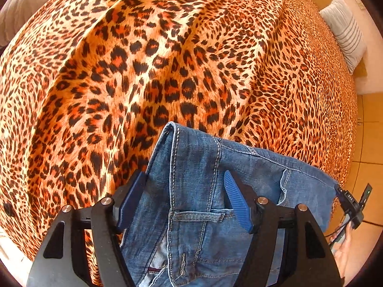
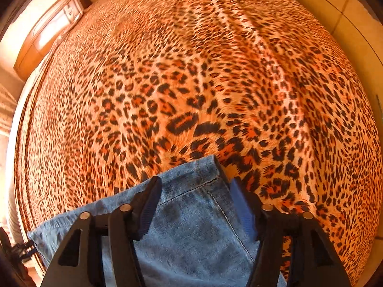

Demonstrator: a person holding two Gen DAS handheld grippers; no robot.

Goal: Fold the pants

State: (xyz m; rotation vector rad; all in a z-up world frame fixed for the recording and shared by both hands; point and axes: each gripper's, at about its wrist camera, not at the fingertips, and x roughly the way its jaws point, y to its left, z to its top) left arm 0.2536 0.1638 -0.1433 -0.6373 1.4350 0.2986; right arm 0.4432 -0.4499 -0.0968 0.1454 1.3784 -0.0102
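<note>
Left gripper (image 1: 185, 191): fingers apart, straddling the waistband end of the pants (image 1: 203, 191), pads not pressing the denim. Right gripper (image 2: 195, 201): fingers apart over a pant-leg hem, denim between them, no clamp seen. Blue jeans lie folded on the leopard-print bed (image 1: 143, 71).

An orange leopard-print bedspread (image 1: 167, 71) is covering the whole bed, lying in soft ridges and creases. A grey striped pillow (image 1: 344, 31) is resting at its far right edge in the left wrist view. Tan floor tiles (image 1: 368, 143) are showing beyond the bed. In the right wrist view, a wooden headboard (image 2: 47, 31) is standing at the upper left.
</note>
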